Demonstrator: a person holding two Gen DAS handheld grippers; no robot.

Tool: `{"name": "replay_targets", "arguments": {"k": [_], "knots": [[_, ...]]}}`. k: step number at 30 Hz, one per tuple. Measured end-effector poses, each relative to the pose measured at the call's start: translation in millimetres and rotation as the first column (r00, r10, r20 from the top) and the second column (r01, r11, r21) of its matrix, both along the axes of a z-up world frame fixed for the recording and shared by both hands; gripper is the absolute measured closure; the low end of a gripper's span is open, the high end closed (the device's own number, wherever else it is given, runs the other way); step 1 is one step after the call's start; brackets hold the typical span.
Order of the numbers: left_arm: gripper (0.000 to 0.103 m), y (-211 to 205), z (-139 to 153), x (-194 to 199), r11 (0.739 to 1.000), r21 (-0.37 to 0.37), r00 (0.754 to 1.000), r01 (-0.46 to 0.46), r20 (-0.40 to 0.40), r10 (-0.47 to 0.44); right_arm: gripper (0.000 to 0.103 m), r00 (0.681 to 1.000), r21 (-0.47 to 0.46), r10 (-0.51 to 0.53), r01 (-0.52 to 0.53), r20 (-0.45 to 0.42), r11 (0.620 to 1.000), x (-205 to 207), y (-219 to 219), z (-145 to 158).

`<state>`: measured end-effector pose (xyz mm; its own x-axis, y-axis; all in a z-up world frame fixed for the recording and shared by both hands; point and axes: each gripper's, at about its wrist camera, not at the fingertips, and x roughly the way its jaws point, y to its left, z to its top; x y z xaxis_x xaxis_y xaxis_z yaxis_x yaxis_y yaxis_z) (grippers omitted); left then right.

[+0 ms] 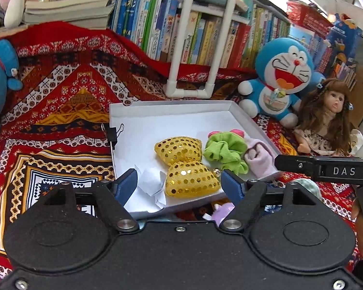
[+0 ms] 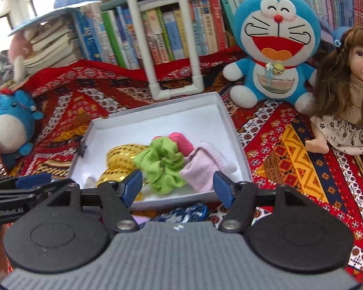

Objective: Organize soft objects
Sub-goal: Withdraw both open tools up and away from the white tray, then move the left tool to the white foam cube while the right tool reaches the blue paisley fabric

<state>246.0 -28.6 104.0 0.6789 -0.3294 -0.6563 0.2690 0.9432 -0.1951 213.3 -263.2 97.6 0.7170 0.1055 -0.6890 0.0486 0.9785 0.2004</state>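
Pink item [image 2: 182,142] mostly hidden behind green scrunchie [image 2: 163,166] in box [image 2: 234,145].

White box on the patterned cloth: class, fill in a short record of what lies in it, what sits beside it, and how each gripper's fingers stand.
container: white box, on patterned cloth
contents: gold sequin bow; green scrunchie; pink sock; crumpled white paper
clipped to box wall: black binder clip
beside box: Doraemon plush; doll
left gripper: fingers open, holding nothing
right gripper: fingers open, holding nothing
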Motion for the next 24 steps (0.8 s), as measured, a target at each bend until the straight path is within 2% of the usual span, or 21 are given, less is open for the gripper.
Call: {"name": "replay_targets", "arguments": {"k": [11,19,24], "knots": [[0.026,23,11,-49,1.0,0.011,0.999,0.006,0.041,-0.006,0.02,0.998,0.077,0.062,-0.061,-0.015,0.995,-25,2,7],[0.023,38,7,-91,0.998,0.056,0.995,-0.008,0.096,0.002,0.017,0.994,0.046,0.089,-0.087,-0.06,0.995,-30,6,1],[0.023,49,-3,-115,0.994,0.085,0.988,-0.068,0.143,0.056,0.017,0.992,0.04,0.107,-0.104,-0.074,0.994,-31,9,-2]]}}
